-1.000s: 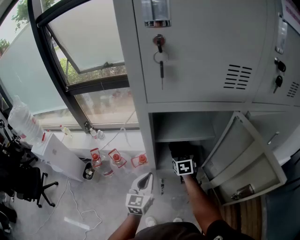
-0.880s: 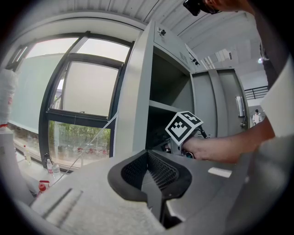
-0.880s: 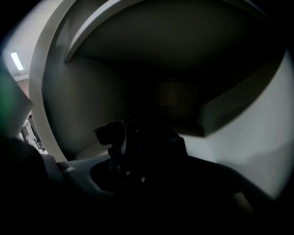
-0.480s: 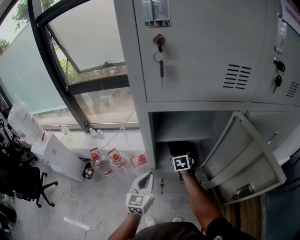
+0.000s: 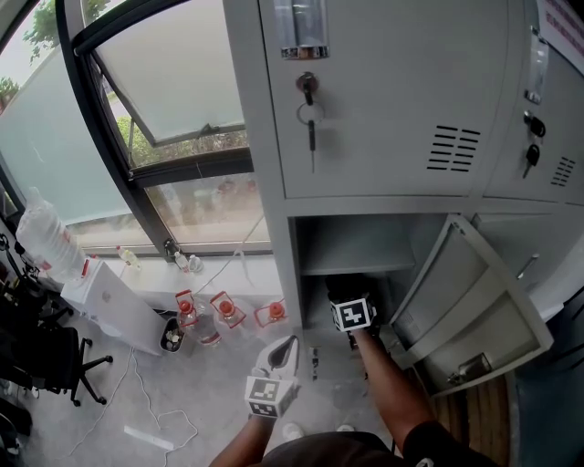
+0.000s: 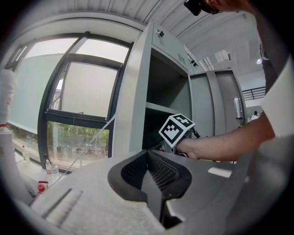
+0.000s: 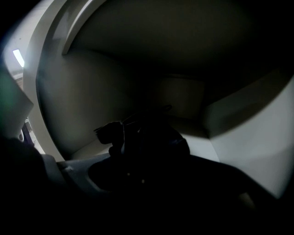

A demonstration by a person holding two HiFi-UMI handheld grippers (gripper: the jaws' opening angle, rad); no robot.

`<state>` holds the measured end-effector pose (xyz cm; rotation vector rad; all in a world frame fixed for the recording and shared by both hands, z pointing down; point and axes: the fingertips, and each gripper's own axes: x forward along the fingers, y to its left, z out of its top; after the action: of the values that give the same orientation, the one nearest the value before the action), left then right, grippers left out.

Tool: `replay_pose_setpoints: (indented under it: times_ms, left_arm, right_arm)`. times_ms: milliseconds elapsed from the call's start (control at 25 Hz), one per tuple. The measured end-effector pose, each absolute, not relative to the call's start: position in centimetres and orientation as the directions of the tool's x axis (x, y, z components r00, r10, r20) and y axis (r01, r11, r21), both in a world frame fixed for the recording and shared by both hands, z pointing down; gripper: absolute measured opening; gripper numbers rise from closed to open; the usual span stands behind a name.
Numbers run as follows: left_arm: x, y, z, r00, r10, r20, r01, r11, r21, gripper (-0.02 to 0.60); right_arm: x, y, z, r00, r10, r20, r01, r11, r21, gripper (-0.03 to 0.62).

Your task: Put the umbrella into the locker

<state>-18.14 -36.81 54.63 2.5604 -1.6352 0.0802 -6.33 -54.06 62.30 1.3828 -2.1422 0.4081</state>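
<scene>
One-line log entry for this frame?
right gripper: inside locker, jaws just opening, umbrella between them | left gripper: shut, empty | door: open

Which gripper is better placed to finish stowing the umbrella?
Right. The right gripper is inside the open lower compartment with the dark umbrella at its jaws, which have just been opening; it is too dark to tell if the pads press it. The left gripper hangs outside, shut and empty.

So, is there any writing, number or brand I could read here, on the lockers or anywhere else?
No text here is legible.
Card holder on the upper locker door: blurred, unreadable.
Notice at top right: print too blurred.
Red-capped bottles: labels too small.
Marker cubes: black-and-white patterns, not letters.
</scene>
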Motion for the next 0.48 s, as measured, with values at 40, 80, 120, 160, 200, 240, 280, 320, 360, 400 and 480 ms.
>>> replay_pose_setpoints:
  times_ms: [40, 80, 120, 160, 200, 240, 280, 320, 360, 400, 480]
  left_arm:
    - [-18.1, -36.8, 54.6, 0.422, -0.902, 0.098, -0.907, -0.418, 0.057, 0.005]
    - [-18.1, -36.7, 54.5, 0.422, -0.901, 0.097, -0.907, -0.418, 0.056, 0.005]
    - [-18.1, -36.6, 54.5, 0.422, -0.901, 0.095, -0.906, -0.419, 0.055, 0.005]
    - [-18.1, -36.6, 54.4, 0.423, -0.901, 0.095, -0.906, -0.419, 0.055, 0.005]
    - [-18.2, -36.5, 54.4, 0.423, -0.901, 0.094, -0.906, -0.42, 0.055, 0.005]
    - [-18.2, -36.5, 54.3, 0.423, -0.901, 0.093, -0.906, -0.42, 0.056, 0.005]
    - [-18.3, -36.4, 54.3, 0.423, -0.901, 0.093, -0.906, -0.419, 0.056, 0.005]
    - [-18.3, -36.3, 54.3, 0.422, -0.902, 0.093, -0.906, -0.419, 0.057, 0.005]
    - [-18.4, -36.3, 54.3, 0.421, -0.902, 0.094, -0.907, -0.418, 0.057, 0.005]
    - [-18.4, -36.2, 54.3, 0.421, -0.902, 0.094, -0.907, -0.417, 0.059, 0.005]
    - [-18.4, -36.2, 54.3, 0.422, -0.902, 0.095, -0.907, -0.418, 0.06, 0.005]
  right_arm:
    - [-6.4, -54.0, 62.3, -0.325, -0.734, 0.596, -0.902, 0.429, 0.036, 0.28]
    - [-6.5, -53.9, 62.2, -0.329, -0.734, 0.594, -0.901, 0.433, 0.036, 0.285]
    - [-6.5, -53.9, 62.2, -0.328, -0.737, 0.591, -0.901, 0.433, 0.039, 0.291]
    - [-6.4, -53.8, 62.1, -0.326, -0.741, 0.587, -0.902, 0.429, 0.041, 0.298]
    - [-6.3, -53.7, 62.0, -0.323, -0.747, 0.582, -0.905, 0.423, 0.041, 0.301]
    - [-6.1, -53.6, 61.8, -0.32, -0.753, 0.574, -0.908, 0.417, 0.04, 0.302]
    - [-6.0, -53.5, 61.7, -0.32, -0.759, 0.567, -0.91, 0.412, 0.039, 0.307]
    - [-5.9, -53.2, 61.6, -0.32, -0.765, 0.559, -0.911, 0.41, 0.038, 0.31]
    - [-5.7, -52.9, 61.3, -0.322, -0.771, 0.549, -0.912, 0.409, 0.04, 0.313]
    - [-5.6, -52.6, 61.0, -0.324, -0.779, 0.536, -0.912, 0.408, 0.042, 0.314]
    - [-5.4, -51.6, 60.0, -0.338, -0.8, 0.496, -0.91, 0.413, 0.046, 0.319]
